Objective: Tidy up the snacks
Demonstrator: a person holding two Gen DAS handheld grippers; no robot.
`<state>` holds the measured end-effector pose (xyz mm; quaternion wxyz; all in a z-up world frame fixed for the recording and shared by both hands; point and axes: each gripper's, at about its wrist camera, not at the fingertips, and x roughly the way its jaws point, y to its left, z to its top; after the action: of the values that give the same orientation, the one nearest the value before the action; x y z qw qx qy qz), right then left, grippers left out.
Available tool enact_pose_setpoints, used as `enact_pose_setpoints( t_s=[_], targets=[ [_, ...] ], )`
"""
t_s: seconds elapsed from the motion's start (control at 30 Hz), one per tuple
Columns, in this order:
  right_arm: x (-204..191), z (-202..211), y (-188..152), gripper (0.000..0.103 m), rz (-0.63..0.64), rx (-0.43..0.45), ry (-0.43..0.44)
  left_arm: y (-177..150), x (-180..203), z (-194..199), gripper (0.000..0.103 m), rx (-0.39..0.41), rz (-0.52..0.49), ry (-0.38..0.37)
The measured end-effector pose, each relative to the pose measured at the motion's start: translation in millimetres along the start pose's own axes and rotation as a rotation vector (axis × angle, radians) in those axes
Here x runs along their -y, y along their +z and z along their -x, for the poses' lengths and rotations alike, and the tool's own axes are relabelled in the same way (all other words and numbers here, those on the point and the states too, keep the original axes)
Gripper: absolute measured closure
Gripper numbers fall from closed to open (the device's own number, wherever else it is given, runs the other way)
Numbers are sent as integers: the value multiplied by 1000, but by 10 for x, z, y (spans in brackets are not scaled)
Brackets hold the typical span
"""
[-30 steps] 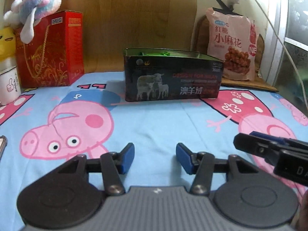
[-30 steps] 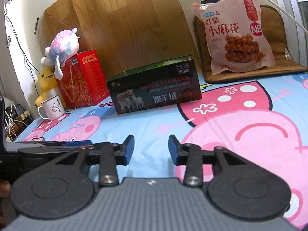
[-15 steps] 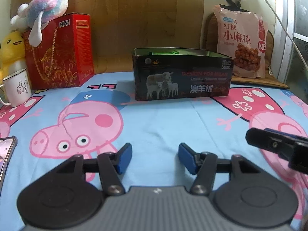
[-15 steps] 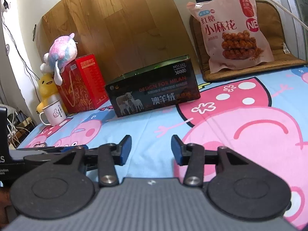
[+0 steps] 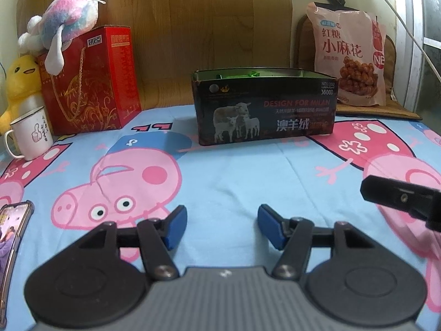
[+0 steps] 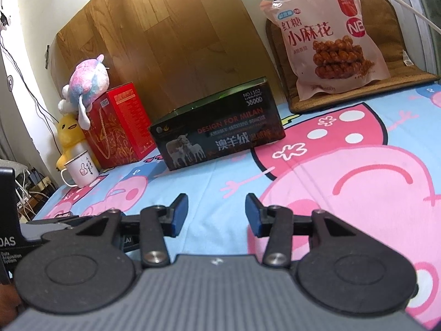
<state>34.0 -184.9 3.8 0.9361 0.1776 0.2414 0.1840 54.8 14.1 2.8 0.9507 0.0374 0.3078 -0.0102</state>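
nearest, the left gripper hangs over the cartoon-pig bedsheet with its blue pads apart and nothing between them; its jaws have just been opening. the right gripper is likewise parted and empty, its jaws having widened a moment ago. only the left view shows a phone, cut off at the frame edge, well in front and left of the dark tin box; the same view catches just the dark tip of the right gripper at its right edge. only the right view shows cables past the sheet's left end, plus part of the left tool's body with "das" and small print too fine to read.

the tin box sits open-topped in the middle of the sheet, reading "design for milan", "no.l102" and "澳羊绒" beside three sheep; something green inside is hard to make out. left of the box stand a white mug with a thumbs-up, a red carton, a yellow duck toy and a pastel plush on top. behind and right of the box, the pink snack bag, marked "红糖 小麻花", leans upright on a brown mat.
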Motion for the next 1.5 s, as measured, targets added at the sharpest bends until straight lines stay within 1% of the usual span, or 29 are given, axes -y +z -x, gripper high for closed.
enact_pose_setpoints(
  t_s=[0.57, 0.9, 1.5],
  targets=[
    [33, 17, 4, 54, -30, 9, -6, -3, 12, 12, 45, 4, -11, 5],
    [43, 20, 1, 54, -42, 11, -11, -9, 29, 22, 45, 20, -44, -4],
    [33, 36, 2, 54, -41, 18, -10, -11, 21, 22, 44, 22, -39, -6]
  ],
)
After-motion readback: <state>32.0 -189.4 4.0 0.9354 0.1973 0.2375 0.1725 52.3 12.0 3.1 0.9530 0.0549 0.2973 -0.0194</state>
